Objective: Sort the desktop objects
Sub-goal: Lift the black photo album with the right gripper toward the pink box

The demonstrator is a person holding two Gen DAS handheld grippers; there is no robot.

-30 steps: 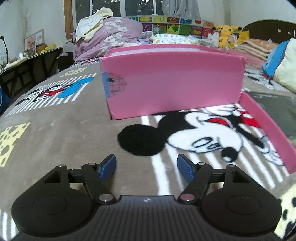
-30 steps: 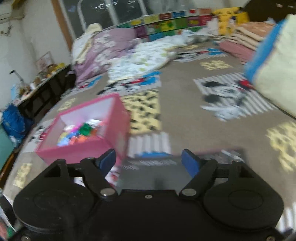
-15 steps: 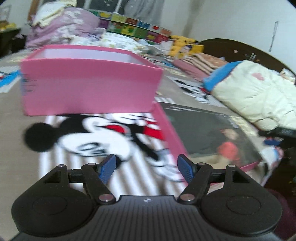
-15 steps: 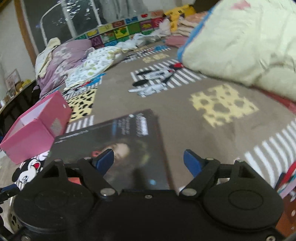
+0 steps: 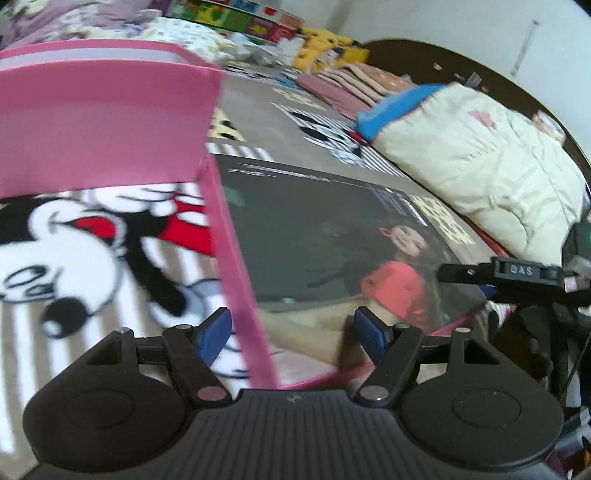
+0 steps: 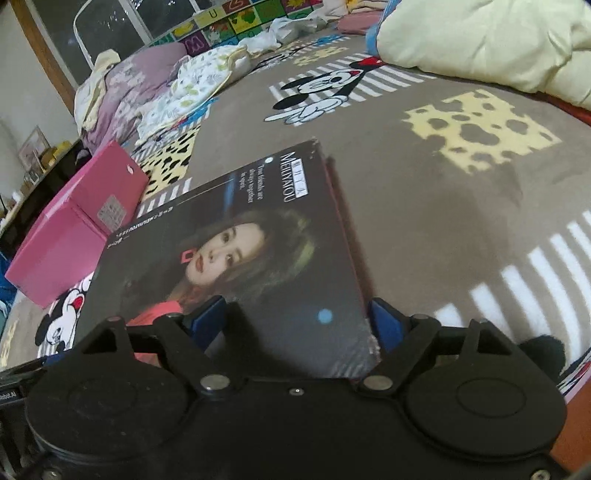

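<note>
Left gripper [image 5: 291,330] fingers gape astride the box lid's [image 5: 332,236] pink edge.

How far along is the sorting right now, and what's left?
Done: can't tell; the pink box's inside is hidden. In hand: nothing gripped; the open right gripper straddles the lid's near edge, and the open left gripper straddles its pink side. Left: grasp the lid, probably close the box.

Legible text: dark box lid [image 6: 236,254] with woman's portrait reads "MEILIYAOU" in white, small lines beside it too fine to read. Black clamp part [image 5: 524,271] at the right of the left wrist view is marked "DAS". Alphabet panels [image 6: 207,33] show "U", "W".
</note>
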